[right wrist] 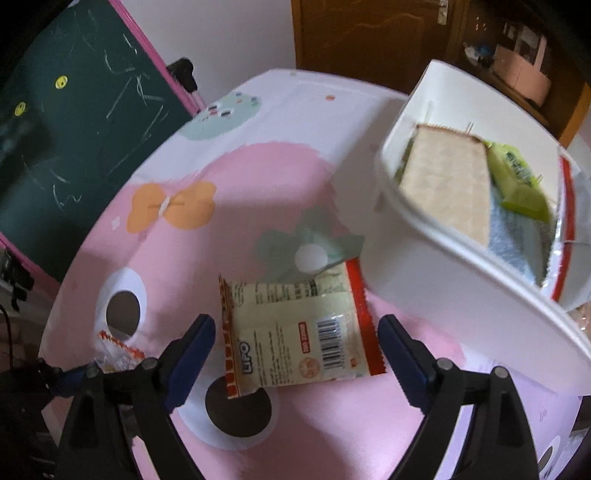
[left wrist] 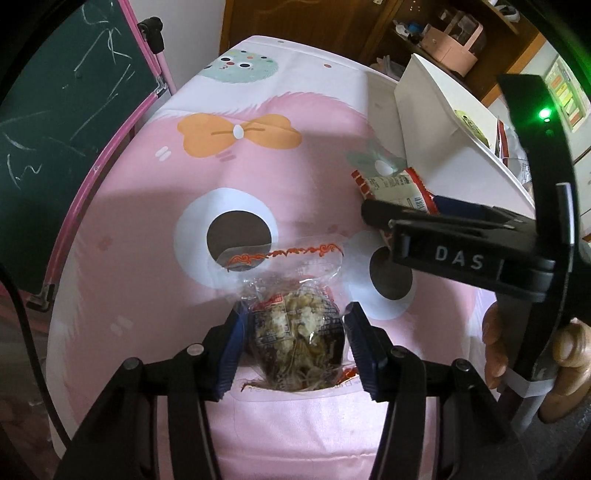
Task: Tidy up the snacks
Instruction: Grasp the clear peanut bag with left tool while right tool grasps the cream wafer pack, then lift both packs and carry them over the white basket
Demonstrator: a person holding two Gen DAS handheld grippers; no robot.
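In the left wrist view my left gripper is shut on a clear snack packet with brown and pale pieces inside, low over the pink tablecloth. In the right wrist view my right gripper is open, its fingers on either side of a cream and red LIPO packet that lies flat on the cloth. That packet also shows in the left wrist view, with the right gripper's body in front of it. A white bin to the right holds several snacks.
A green chalkboard with a pink frame stands at the left of the table. A wooden door and shelves are behind. The clear packet's edge shows at the left in the right wrist view.
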